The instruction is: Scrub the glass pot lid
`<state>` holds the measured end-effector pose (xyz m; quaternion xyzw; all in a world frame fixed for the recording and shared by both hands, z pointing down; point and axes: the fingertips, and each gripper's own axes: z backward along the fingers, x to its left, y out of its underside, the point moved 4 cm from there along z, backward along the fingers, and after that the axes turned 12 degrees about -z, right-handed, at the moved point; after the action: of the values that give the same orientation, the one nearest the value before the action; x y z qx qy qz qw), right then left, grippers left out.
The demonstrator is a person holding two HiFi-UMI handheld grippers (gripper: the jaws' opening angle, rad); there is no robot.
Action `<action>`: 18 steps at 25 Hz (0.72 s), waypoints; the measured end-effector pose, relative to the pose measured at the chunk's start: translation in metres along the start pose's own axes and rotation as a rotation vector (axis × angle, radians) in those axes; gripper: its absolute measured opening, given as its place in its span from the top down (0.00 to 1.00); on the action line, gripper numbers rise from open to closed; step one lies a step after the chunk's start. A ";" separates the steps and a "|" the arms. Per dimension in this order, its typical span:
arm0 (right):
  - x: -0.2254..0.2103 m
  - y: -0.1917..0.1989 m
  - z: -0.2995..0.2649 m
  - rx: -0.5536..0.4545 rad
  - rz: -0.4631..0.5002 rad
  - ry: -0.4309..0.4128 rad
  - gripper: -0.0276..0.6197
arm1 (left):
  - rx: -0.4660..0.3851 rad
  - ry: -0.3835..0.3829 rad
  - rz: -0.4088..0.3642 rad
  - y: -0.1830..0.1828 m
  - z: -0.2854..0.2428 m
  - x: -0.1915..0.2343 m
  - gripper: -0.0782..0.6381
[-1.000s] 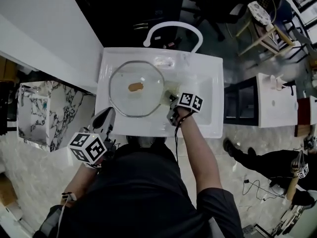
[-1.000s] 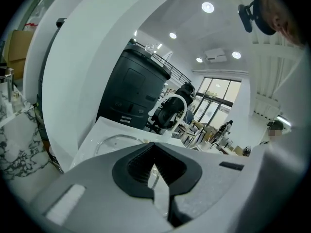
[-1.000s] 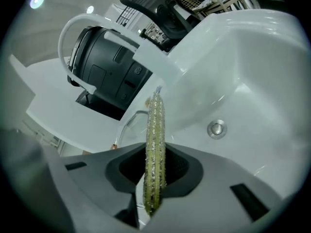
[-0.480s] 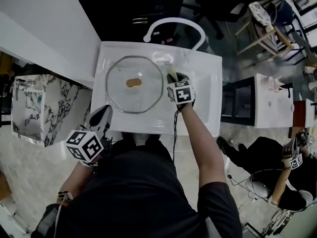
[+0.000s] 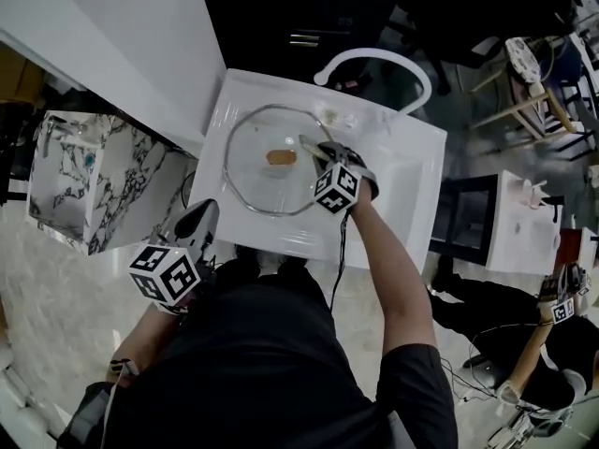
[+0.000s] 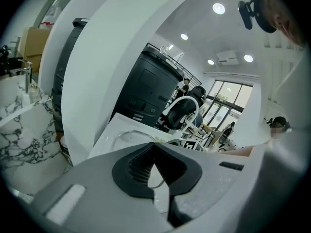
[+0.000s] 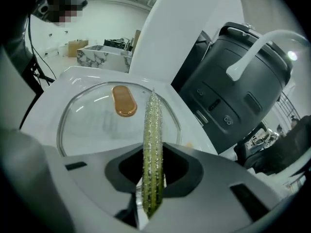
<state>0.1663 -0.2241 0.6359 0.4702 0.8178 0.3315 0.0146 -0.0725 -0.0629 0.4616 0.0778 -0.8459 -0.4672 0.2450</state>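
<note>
Glass pot lid (image 5: 255, 183) lies flat in the sink (image 5: 414, 171); scrubbing seems barely begun. Right gripper (image 5: 326, 155) pinches a green scrubber (image 7: 153, 130) at its three-o'clock rim, while left gripper (image 5: 195, 224) hangs closed and empty at seven o'clock.

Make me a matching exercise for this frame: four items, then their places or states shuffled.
1. round clear glass pot lid
2. amber oval knob
3. thin green scrub pad
4. left gripper

A. clamped edge-on in the right gripper
B. shut on nothing, near the person's body
C. lying in the white sink
D. at the lid's centre

Pairs: 1-C, 2-D, 3-A, 4-B
</note>
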 end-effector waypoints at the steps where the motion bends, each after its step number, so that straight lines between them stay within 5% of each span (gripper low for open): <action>1: 0.005 0.002 0.003 -0.009 -0.006 0.001 0.86 | 0.002 0.007 -0.003 -0.001 -0.002 -0.001 0.89; 8: 0.047 0.025 0.029 -0.028 -0.065 -0.027 0.86 | 0.037 0.101 -0.023 -0.006 -0.031 -0.021 0.89; 14: 0.088 0.040 0.049 0.031 0.092 -0.065 0.86 | 0.048 0.150 -0.054 -0.012 -0.047 -0.040 0.89; 18: 0.114 0.046 0.058 0.074 0.087 -0.183 0.86 | 0.048 0.155 -0.045 -0.012 -0.049 -0.040 0.89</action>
<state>0.1573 -0.0885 0.6491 0.5339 0.8035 0.2571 0.0572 -0.0144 -0.0919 0.4602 0.1384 -0.8336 -0.4445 0.2973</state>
